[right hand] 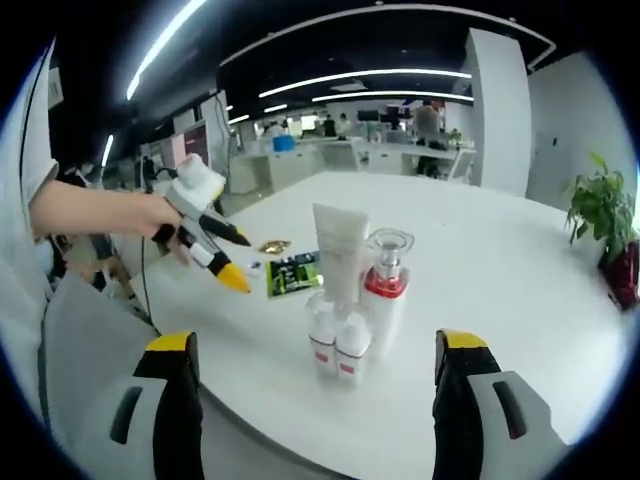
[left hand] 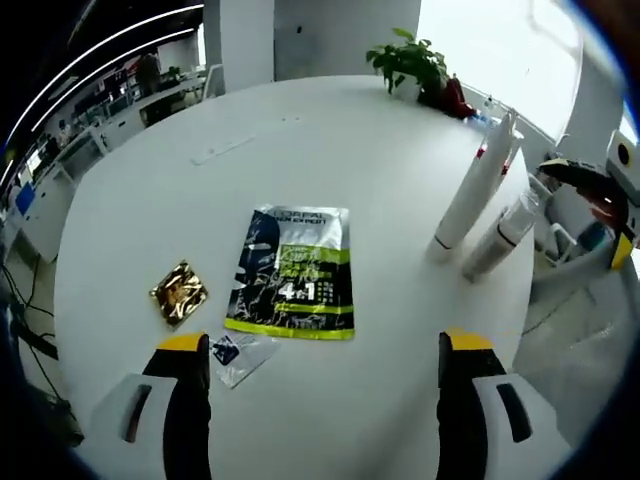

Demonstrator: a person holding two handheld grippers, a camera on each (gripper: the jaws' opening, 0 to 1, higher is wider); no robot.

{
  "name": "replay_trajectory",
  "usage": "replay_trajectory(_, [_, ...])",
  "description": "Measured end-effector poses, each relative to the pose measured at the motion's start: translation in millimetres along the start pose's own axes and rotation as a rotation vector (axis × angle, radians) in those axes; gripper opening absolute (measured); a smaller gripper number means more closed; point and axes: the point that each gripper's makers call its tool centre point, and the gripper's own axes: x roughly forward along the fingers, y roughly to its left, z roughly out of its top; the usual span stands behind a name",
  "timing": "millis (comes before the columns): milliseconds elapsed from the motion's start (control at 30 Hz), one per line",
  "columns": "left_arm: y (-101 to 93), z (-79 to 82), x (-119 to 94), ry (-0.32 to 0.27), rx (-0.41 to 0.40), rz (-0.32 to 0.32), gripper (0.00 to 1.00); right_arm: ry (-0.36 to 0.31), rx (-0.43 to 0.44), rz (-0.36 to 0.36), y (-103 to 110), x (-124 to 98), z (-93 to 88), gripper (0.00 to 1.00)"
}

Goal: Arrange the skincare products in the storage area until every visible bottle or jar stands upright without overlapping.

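White table: holds everything.
Sachet: green-black, flat, centre of the left gripper view, long axis running away from the jaws; dead ahead of left gripper.
Gold packet: just left of it.
Bottles: tube, pump bottle, two small ones, upright, clustered centre of the right gripper view.
Right gripper: jaws spread, empty, cluster between and ahead.
Left jaws: spread, empty.
Judgement: left nearer the sachet; right nearer the bottles.

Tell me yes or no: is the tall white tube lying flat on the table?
No. In the right gripper view the tube stands upright on the table, beside the pump bottle.
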Motion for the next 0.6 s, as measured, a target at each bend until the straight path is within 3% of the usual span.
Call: replay_trajectory(600, [13.6,17.1,38.8,0.1,0.071,-0.034,0.87,0.004,0.02,-0.015,-4.3,0.3,-1.9,0.96])
